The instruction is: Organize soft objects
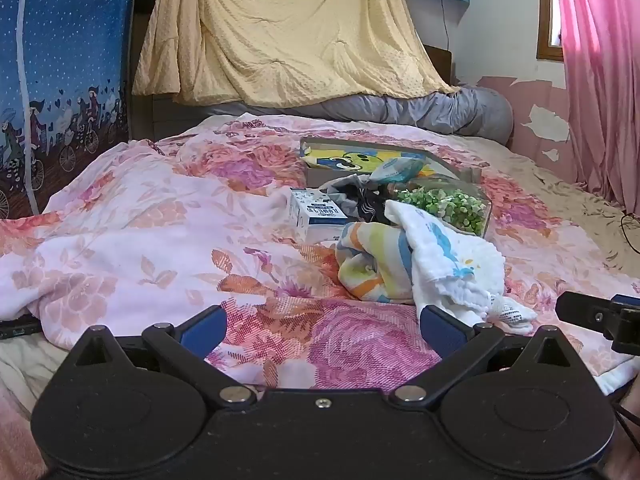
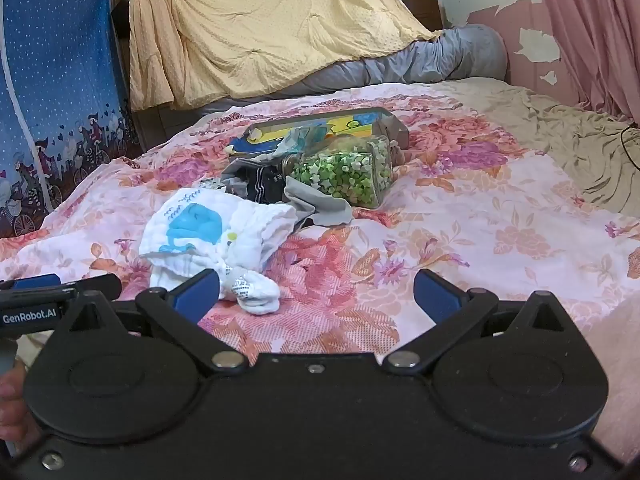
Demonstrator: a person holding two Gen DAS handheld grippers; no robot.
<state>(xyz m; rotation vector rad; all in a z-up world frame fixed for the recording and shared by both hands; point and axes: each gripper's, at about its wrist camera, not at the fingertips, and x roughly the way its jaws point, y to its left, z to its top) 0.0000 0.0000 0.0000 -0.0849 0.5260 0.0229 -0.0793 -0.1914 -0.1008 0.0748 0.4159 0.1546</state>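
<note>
A white cloth with a blue whale print (image 1: 452,264) (image 2: 216,236) lies crumpled on the floral bedspread. A striped pastel cloth (image 1: 372,264) lies beside it on its left. Behind them lies dark and grey clothing (image 1: 360,196) (image 2: 276,188). My left gripper (image 1: 324,324) is open and empty; its right finger (image 1: 440,324) is at the white cloth's near edge. My right gripper (image 2: 316,292) is open and empty; its left finger (image 2: 198,292) is just in front of the white cloth's tag end.
A clear jar of green and white paper stars (image 1: 452,204) (image 2: 352,172) lies on its side. A small white carton (image 1: 316,216) and a shallow box with a yellow cartoon cloth (image 1: 368,160) (image 2: 328,128) sit behind. A grey bolster (image 1: 440,108) lies at the head of the bed.
</note>
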